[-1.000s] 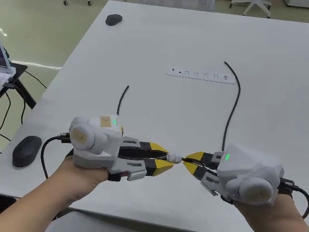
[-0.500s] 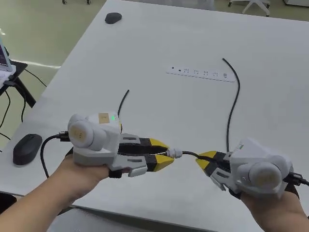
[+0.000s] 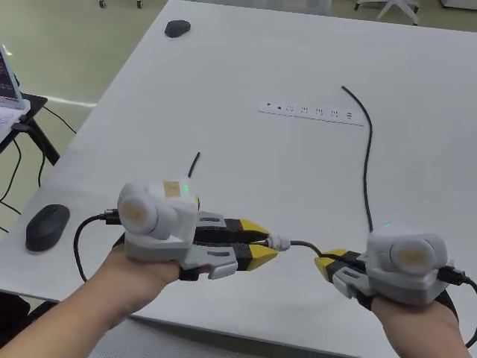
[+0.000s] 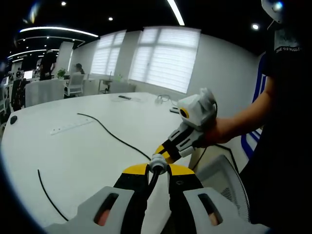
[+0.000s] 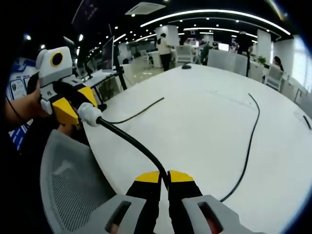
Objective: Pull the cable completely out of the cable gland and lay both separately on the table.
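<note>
Over the near edge of the white table [image 3: 298, 171], left gripper [image 3: 264, 250] clamping the small white plastic cable gland [image 3: 278, 242], right gripper [image 3: 322, 263] pinching the thin black cable [image 3: 302, 245], short stretch running between them

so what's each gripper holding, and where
Left gripper grips the cable gland by its rear end; right gripper pinches the black cable short of the gland.

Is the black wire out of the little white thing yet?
Not yet, and nothing looks finished. The left gripper clamps the white cable gland. The right gripper pinches the black cable, which runs into the gland. To do: pull it right out, then lay both apart on the table.
</note>
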The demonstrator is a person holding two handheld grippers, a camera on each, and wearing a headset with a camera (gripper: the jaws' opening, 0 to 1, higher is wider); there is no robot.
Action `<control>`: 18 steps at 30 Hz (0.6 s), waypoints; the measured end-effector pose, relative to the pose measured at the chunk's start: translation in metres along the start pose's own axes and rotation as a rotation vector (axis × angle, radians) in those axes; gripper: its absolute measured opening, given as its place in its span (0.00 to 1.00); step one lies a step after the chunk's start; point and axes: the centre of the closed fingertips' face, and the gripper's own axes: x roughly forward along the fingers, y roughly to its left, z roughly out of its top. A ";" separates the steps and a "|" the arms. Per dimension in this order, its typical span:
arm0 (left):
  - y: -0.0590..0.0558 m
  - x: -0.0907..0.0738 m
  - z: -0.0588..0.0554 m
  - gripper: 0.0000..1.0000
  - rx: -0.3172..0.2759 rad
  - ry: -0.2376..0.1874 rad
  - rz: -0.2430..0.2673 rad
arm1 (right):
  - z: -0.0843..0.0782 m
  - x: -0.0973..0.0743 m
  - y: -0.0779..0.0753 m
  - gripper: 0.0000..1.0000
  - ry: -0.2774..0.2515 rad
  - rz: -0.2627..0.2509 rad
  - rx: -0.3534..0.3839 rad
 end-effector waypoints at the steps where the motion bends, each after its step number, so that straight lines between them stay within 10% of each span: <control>1: 0.000 -0.001 0.000 0.15 -0.001 0.000 0.002 | -0.001 -0.001 0.001 0.00 0.002 0.000 -0.002; 18: 0.005 -0.009 -0.002 0.15 -0.011 -0.001 0.040 | 0.001 -0.015 0.006 0.02 -0.030 -0.013 -0.139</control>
